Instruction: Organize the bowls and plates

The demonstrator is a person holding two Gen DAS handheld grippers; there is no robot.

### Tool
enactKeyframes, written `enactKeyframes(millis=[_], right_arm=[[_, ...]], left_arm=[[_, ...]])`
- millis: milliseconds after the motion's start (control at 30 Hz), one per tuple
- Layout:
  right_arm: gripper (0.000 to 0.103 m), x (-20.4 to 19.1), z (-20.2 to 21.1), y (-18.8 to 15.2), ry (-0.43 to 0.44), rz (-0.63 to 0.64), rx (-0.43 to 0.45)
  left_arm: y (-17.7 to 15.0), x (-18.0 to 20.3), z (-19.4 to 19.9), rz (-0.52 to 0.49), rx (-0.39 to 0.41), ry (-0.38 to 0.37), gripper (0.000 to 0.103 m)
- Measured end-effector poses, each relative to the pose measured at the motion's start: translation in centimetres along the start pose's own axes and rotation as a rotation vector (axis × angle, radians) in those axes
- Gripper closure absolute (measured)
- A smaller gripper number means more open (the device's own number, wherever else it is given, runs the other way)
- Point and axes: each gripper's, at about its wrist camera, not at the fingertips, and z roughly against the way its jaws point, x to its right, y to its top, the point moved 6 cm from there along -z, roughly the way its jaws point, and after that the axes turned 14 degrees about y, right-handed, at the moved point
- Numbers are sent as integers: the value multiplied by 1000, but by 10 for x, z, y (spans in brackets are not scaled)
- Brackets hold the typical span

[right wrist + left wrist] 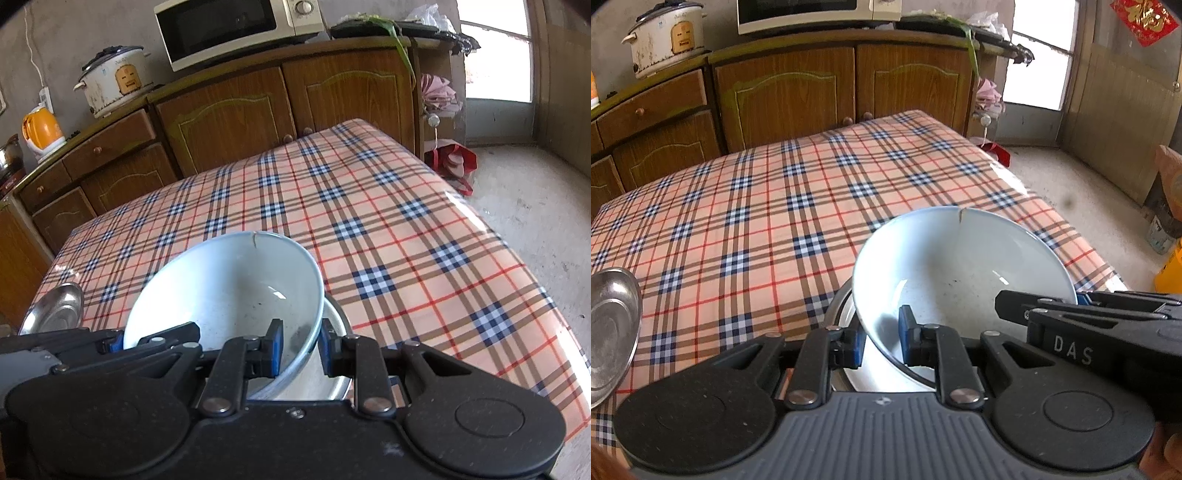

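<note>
Ceramic bowl [960, 266], pale and cracked at the far rim, gripped on opposite near rims above a steel basin [334, 376] on the plaid tablecloth [757, 206].
Left gripper [882, 341] and right gripper [299, 347] each pinching the thin wall; likely rigid, glazed-slick, brittle; best carried level, away from the crack.

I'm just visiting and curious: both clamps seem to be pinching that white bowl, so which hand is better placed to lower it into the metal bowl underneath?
Neither clearly: the left gripper and right gripper each pinch opposite sides of the white bowl, tilted above the metal bowl. Probably both together.
</note>
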Motion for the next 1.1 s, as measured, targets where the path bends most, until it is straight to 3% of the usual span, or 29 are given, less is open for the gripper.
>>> enactKeyframes(millis=[533,1100], right_arm=[[76,6,-24,-12,0,-12,-47],[76,13,-29,-14,-1,-27,-61]], left_arm=[[-9,-1,-21,-14,-46,13,85],[-11,3,-29,-17,-39,6,84]])
